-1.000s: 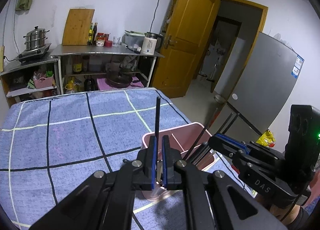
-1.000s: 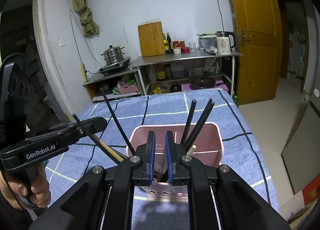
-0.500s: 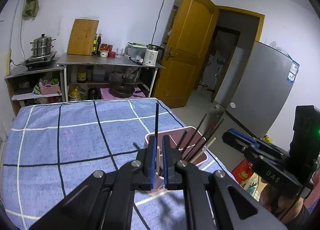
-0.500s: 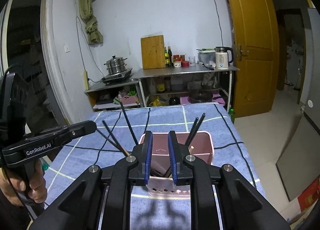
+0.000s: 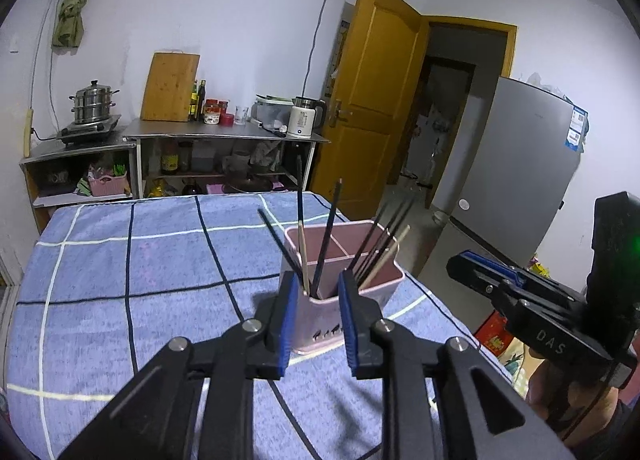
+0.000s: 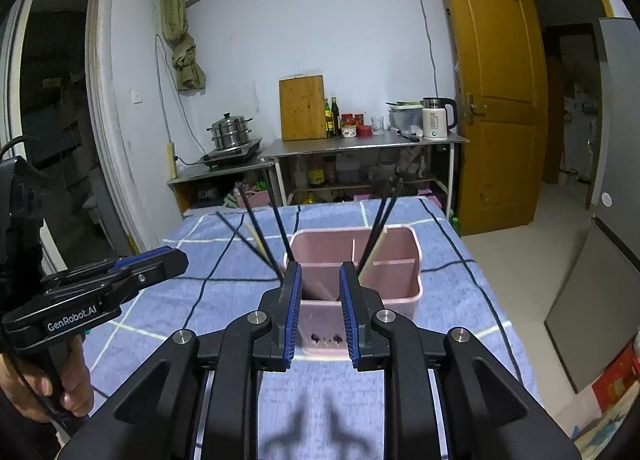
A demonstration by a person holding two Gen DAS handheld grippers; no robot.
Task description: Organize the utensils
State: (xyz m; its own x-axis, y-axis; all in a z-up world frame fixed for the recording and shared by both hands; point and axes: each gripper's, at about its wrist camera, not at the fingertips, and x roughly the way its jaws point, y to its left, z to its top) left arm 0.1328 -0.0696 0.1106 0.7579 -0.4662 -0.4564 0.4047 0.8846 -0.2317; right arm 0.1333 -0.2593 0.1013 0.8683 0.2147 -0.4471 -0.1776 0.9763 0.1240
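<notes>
Your left claw (image 5: pixel 316 316) has just been opening, and nothing is between its blue pads now. Your right claw (image 6: pixel 319 314) has just been opening too, and it holds nothing either. Both sit back from the pink box (image 6: pixel 394 292), which stands on the blue checked cloth (image 5: pixel 120 280) on the tabletop.

The chopsticks (image 5: pixel 326 238) are in the box. They lean on its walls because the box is short and they are long. Some lean to one side (image 6: pixel 264 227), some to the other (image 6: pixel 380 223), in different parts of the box. It looks like the sorting is done, or nearly done; I see no loose sticks on the cloth.

Around you: a shelf (image 6: pixel 360 147) by the wall holds a cutting board (image 6: pixel 302 107), bottles, a kettle (image 6: pixel 436 117) and a steel pot (image 5: pixel 94 101). A yellow door (image 5: pixel 372 99) is open, and a grey fridge (image 5: pixel 520 163) is near the tabletop's edge.

Mind the tall stick tips if you reach in again. A bump could tip the light box. Your two claws are also near each other.
</notes>
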